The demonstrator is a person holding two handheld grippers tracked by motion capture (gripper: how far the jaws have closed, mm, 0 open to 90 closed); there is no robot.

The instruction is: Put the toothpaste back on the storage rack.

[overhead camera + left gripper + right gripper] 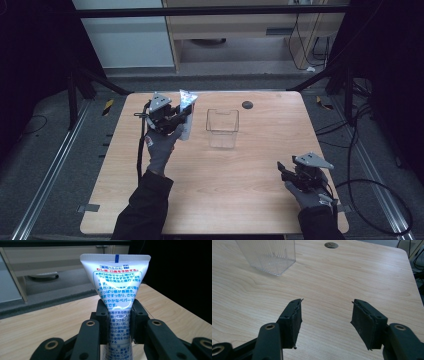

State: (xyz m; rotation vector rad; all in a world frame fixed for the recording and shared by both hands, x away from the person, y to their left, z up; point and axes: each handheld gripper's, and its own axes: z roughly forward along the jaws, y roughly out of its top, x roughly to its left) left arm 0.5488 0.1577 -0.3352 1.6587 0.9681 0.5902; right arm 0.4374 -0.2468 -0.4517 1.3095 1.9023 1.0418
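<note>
A white toothpaste tube (117, 282) with blue and red print stands upright between the jaws of my left gripper (119, 322), which is shut on its lower part. From above, the left gripper (176, 119) holds the tube (187, 102) raised over the table's far left, just left of a clear plastic container (222, 127). My right gripper (283, 168) rests near the front right of the table, open, nothing between its pads. In the right gripper view the right gripper (325, 322) points toward the container (269, 255) at upper left.
The wooden table (250, 190) has a round dark cap (247, 105) near its far edge, also seen as the cap (331, 245) in the right gripper view. Cables trail on the floor at right. A cabinet stands beyond the table.
</note>
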